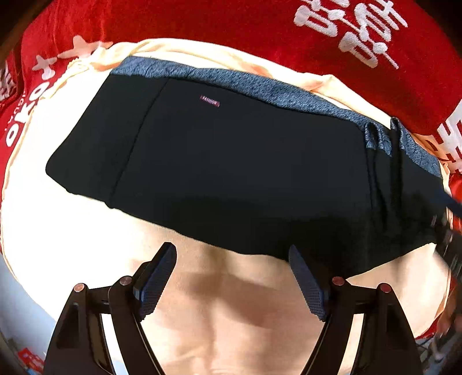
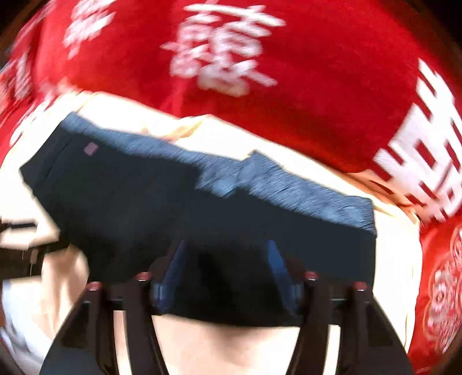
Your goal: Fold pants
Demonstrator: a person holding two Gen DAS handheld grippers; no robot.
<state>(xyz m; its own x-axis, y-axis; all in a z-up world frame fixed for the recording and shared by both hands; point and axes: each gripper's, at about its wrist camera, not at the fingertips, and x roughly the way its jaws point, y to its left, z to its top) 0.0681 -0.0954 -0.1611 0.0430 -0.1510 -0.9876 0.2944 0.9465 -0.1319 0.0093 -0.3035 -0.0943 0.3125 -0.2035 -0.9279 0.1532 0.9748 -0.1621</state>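
Black pants (image 1: 231, 173) folded into a compact bundle, lying flat on cream cloth (image 1: 57, 230) over red blanket (image 1: 231, 26) with white characters; blue-grey inner fabric showing along far edge, small label near top. Left gripper (image 1: 232, 277) spread wide, empty, just short of near edge. Right gripper (image 2: 228, 277) spread, over near edge of the bundle; view blurred, contact unclear.
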